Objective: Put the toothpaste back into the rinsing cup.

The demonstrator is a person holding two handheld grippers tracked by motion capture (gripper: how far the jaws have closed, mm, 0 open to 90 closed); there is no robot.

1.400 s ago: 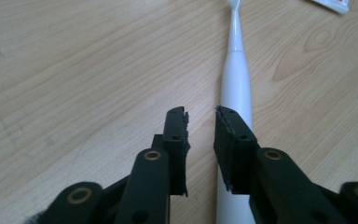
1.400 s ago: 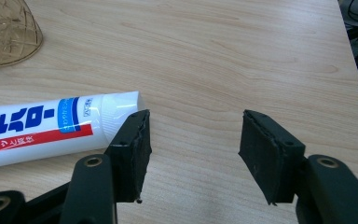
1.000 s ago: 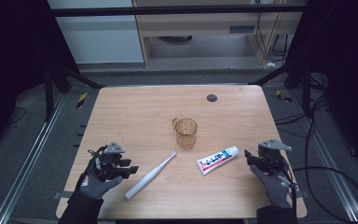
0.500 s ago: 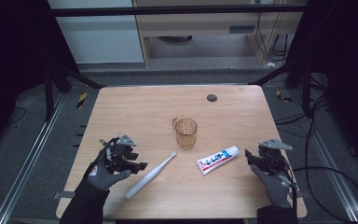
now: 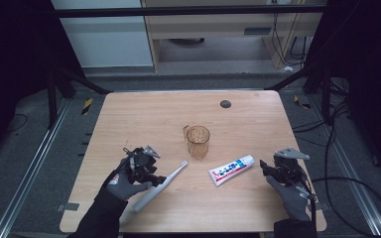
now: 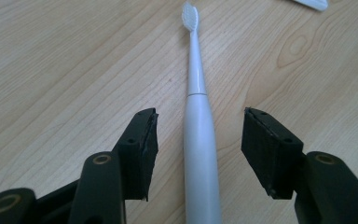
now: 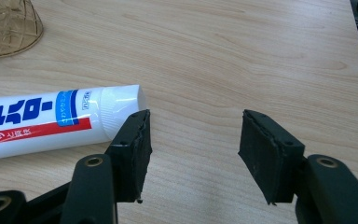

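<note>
Both gloved hands held their claws low near the table's front edge: left claw [image 5: 154, 171] and right claw [image 5: 267, 167] gaped wide.

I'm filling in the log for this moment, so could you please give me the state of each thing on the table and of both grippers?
White electric toothbrush: lying flat, between the left jaws, untouched.
White toothpaste tube with blue and red print: lying flat, cap on.
Amber glass mug: upright; contents cannot tell.
Left gripper: open, straddling the toothbrush handle.
Right gripper: open, holding nothing, beside the tube's cap.

White toothbrush [image 6: 198, 140], amber cup [image 5: 198, 141]
</note>
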